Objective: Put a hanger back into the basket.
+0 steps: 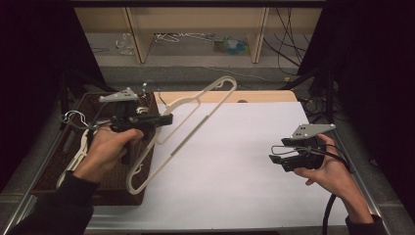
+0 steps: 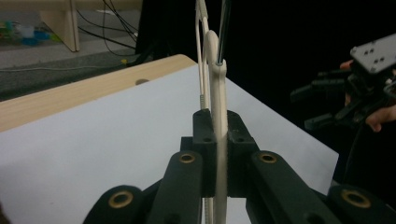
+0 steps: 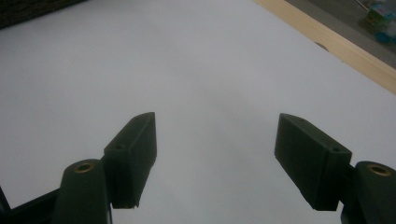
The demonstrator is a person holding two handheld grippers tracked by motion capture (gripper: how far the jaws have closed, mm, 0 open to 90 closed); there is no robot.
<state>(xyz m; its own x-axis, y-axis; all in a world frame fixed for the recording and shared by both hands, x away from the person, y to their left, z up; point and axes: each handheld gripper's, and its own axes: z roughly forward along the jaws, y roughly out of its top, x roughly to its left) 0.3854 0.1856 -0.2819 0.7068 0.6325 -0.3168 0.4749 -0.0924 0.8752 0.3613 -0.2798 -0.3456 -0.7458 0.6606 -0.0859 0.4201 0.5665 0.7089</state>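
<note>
A cream plastic hanger (image 1: 188, 125) is held off the table at a slant, its hook toward the far side, over the white sheet's left part. My left gripper (image 1: 166, 119) is shut on its frame; in the left gripper view the two black pads (image 2: 203, 135) pinch the cream bar (image 2: 218, 116) edge-on. My right gripper (image 1: 279, 161) is held low over the right side of the white sheet (image 1: 235, 161), jaws open. In the right gripper view its pads (image 3: 135, 149) stand wide apart with nothing between them above the sheet (image 3: 201, 70).
A dark woven basket (image 1: 58, 166) sits at the table's left edge with another pale hanger (image 1: 78, 152) in it. A wooden strip (image 1: 264, 96) borders the sheet's far side. Shelving legs and cables lie on the floor beyond. Dark curtains flank both sides.
</note>
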